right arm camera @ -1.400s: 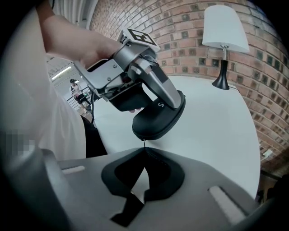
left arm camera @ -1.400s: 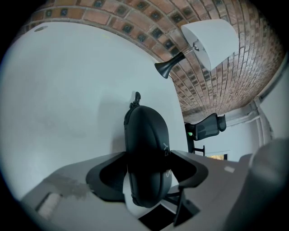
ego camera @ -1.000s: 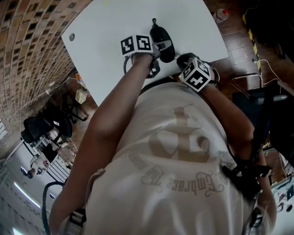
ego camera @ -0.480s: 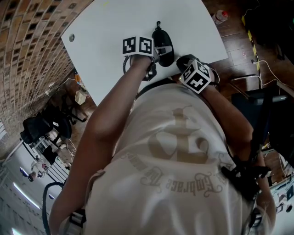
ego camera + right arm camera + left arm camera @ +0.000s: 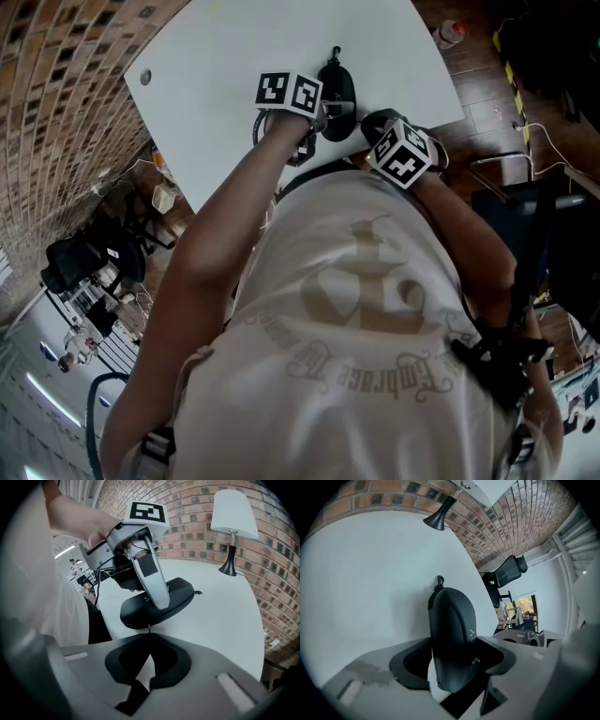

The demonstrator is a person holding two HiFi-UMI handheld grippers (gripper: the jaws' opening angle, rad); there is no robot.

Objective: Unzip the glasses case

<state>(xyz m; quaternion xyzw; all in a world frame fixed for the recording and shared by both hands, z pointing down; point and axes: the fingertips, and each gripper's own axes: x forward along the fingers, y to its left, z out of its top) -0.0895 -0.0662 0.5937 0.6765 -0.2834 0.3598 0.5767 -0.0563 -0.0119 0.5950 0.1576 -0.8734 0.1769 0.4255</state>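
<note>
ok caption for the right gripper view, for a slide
Left gripper clamps the black glasses case on the white table; right gripper shut on its zip pull.

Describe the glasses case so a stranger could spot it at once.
On the white table, look at the edge nearest the person, away from the lamp. The glasses case is the black oval shell between the left gripper's jaws, the only black thing lying there.
</note>
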